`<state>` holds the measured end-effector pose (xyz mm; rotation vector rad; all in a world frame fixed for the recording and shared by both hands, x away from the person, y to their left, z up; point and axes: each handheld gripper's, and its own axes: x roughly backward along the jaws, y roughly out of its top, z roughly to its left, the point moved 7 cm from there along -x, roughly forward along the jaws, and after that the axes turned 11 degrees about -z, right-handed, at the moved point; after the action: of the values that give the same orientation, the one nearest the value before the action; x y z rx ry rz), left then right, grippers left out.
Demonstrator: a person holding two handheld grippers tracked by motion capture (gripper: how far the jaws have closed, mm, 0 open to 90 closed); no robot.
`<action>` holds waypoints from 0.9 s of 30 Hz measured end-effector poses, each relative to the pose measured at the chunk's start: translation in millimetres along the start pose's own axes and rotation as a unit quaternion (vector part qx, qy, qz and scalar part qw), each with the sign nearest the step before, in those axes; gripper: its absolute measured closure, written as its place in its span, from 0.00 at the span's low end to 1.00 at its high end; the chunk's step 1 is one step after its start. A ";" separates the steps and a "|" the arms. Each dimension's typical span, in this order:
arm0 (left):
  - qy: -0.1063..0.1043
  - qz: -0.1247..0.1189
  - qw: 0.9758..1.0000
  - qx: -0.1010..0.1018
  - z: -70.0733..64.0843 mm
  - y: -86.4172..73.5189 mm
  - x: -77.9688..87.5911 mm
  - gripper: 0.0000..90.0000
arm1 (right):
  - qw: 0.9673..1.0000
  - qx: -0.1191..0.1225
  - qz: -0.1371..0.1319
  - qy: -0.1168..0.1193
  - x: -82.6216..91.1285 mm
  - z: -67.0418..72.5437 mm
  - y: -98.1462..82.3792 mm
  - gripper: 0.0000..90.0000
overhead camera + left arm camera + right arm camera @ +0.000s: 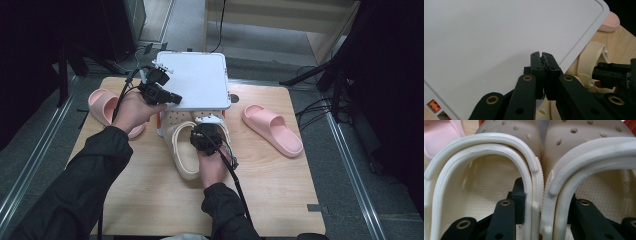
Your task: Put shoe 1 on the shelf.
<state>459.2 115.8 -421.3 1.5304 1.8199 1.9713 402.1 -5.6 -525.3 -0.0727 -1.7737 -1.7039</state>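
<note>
Writing: none legible | right gripper (541, 207): jaws clamp the adjoining inner walls of both cream clogs (192, 145), mid-table under white lid's (195, 80) front edge | left gripper (541, 75): jaws closed tight on lid edge | high view adds pink slides (272, 129) by left and right table edges

On the desk (150, 200), the whole near half from 5 to 7 o'clock lies bare apart from the person's forearms, and a bare strip of wood runs between the cream clogs (186, 150) and the pink slide (272, 129) at 3 o'clock. The white lid (195, 80) hangs over the clogs' toes at 12 o'clock, barring any approach from above there. At 9 o'clock the second pink slide (102, 107) and the left hand (132, 111) crowd the edge.
</note>
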 end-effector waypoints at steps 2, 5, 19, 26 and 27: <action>0.000 0.003 1.000 -0.002 0.7 -0.3 0.7 0.98 | 1.000 -0.006 -0.001 -0.005 -3.6 0.9 1.4 0.75; -0.002 -0.001 1.000 0.003 0.7 -0.1 0.2 0.98 | 1.000 -0.015 -0.004 -0.007 -6.9 3.3 5.7 0.74; -0.006 -0.003 1.000 0.006 1.8 -0.6 0.6 0.98 | 0.999 -0.036 -0.018 -0.029 -28.9 6.6 -3.9 0.72; -0.004 0.002 1.000 0.003 1.6 -0.5 1.1 0.98 | 0.999 -0.038 -0.014 0.012 -25.1 6.5 -5.0 0.59; -0.005 0.002 1.000 0.001 1.6 -0.6 1.1 0.98 | 0.999 -0.043 -0.011 0.021 -23.5 6.0 -5.4 0.58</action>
<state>459.4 117.8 -421.4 1.5446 1.8174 1.9598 415.3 8.4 -541.1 -0.0552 -1.6771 -1.7840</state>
